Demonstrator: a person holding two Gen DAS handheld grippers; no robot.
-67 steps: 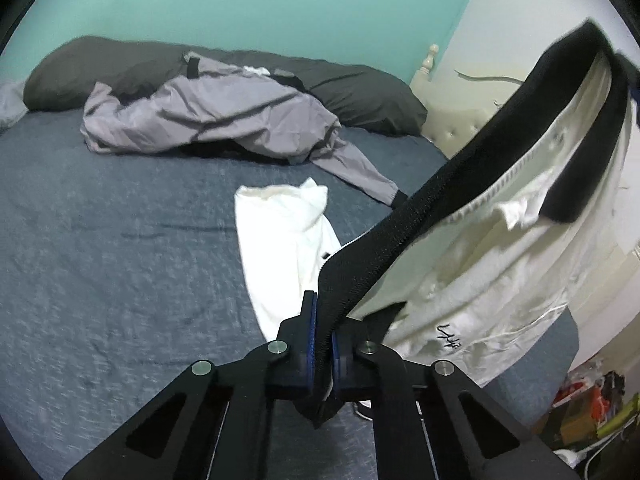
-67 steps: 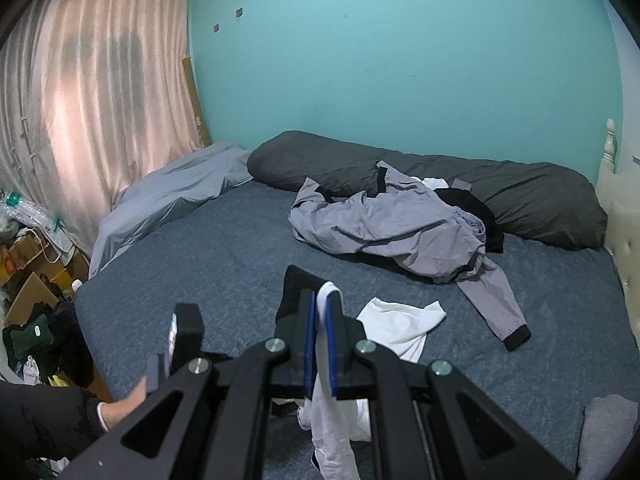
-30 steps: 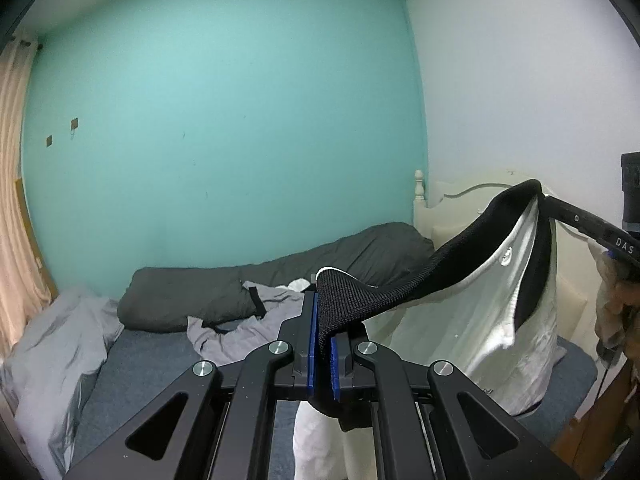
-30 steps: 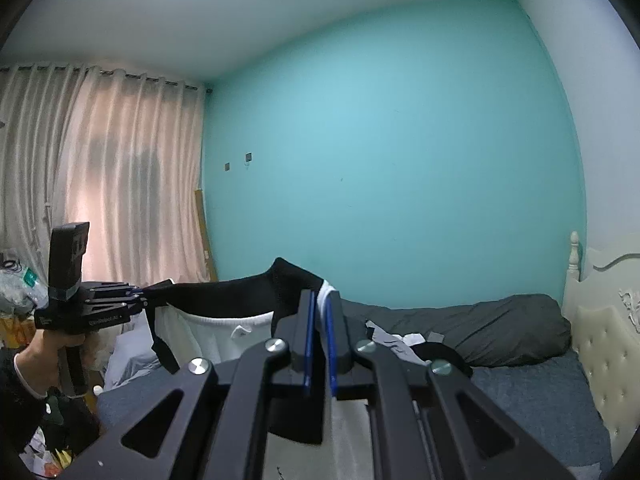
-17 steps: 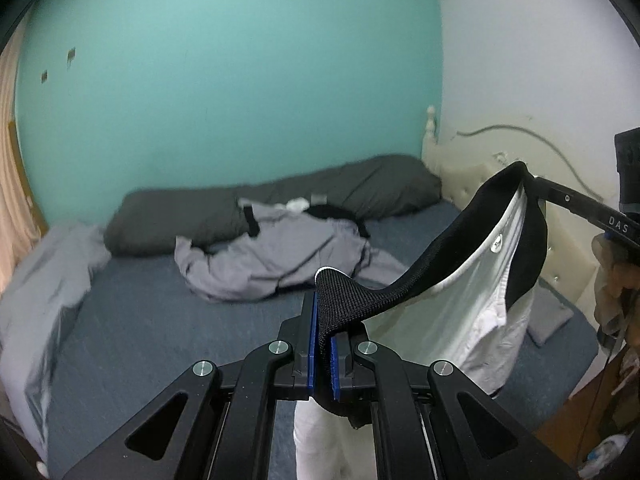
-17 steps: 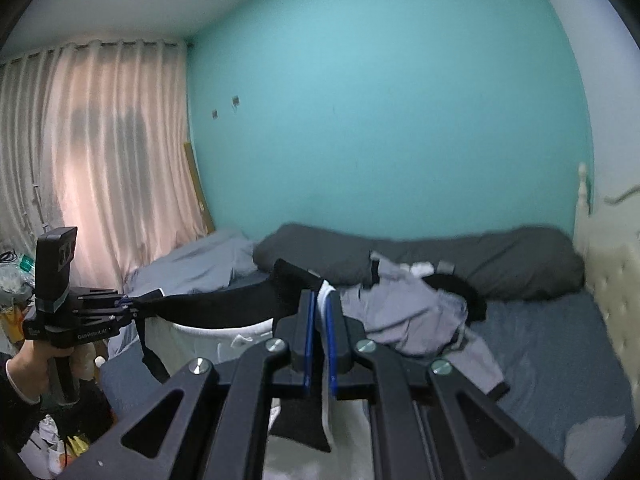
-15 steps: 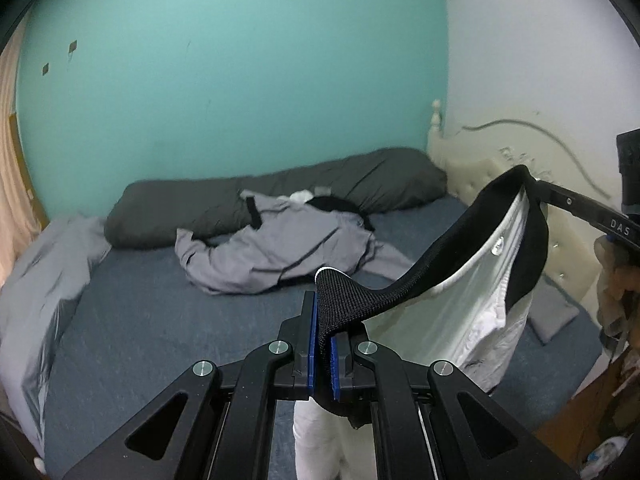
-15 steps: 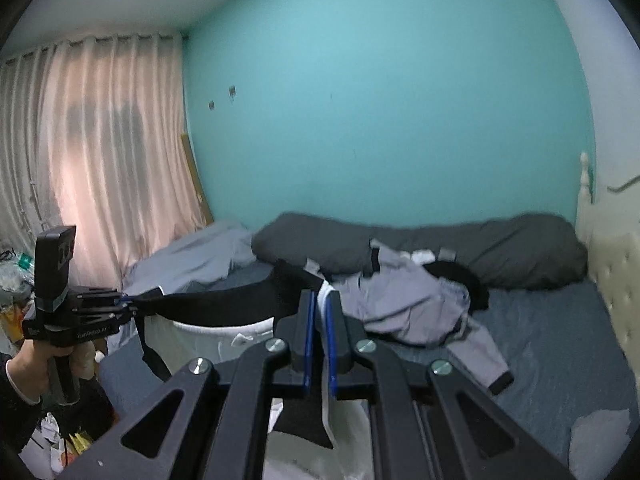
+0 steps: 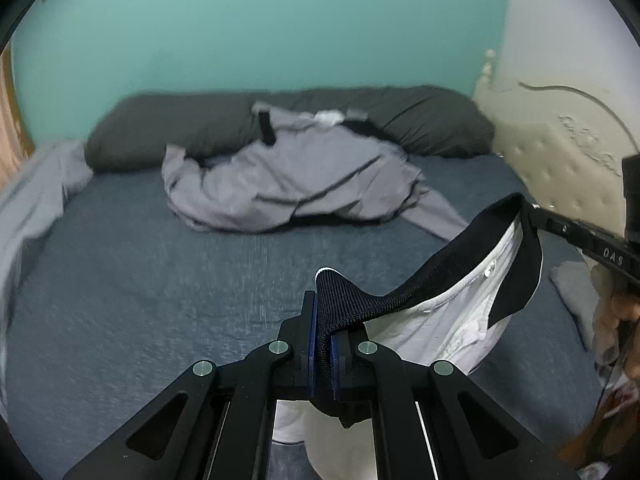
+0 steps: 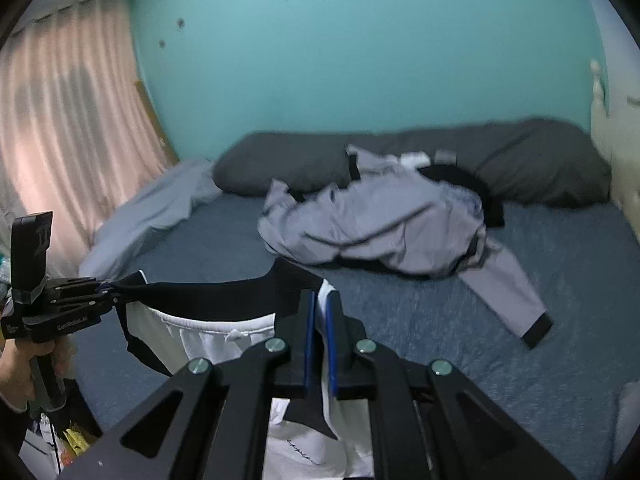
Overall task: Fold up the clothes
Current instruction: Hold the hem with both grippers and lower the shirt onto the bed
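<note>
Our left gripper (image 9: 324, 336) is clamped on the black waistband (image 9: 424, 276) of a white garment (image 9: 432, 320), and our right gripper (image 10: 318, 340) pinches the same band further along, so the band spans between the two tools in the air above the bed (image 9: 160, 280), with the white cloth hanging slack below it. In the right wrist view the band runs nearly level to the left tool; in the left wrist view it rises toward the right tool and the far side of the waist loops back down, so the opening gapes rather than lying flat. We judge the main risk to be laying it down this way: the front and back layers could land offset and any fold on top would set in creases. Each grip also takes only a narrow bite of the band's edge, so a sharp shake or a pull apart might slip the ribbed band out of one jaw pair and drop that side. The hanging cloth may drag and bunch on the sheet if we lower too steeply. A grey jacket (image 9: 288, 184) lies crumpled near the pillow (image 9: 432, 120), well apart from us; swinging forward too far could land our garment on its sleeve.
</note>
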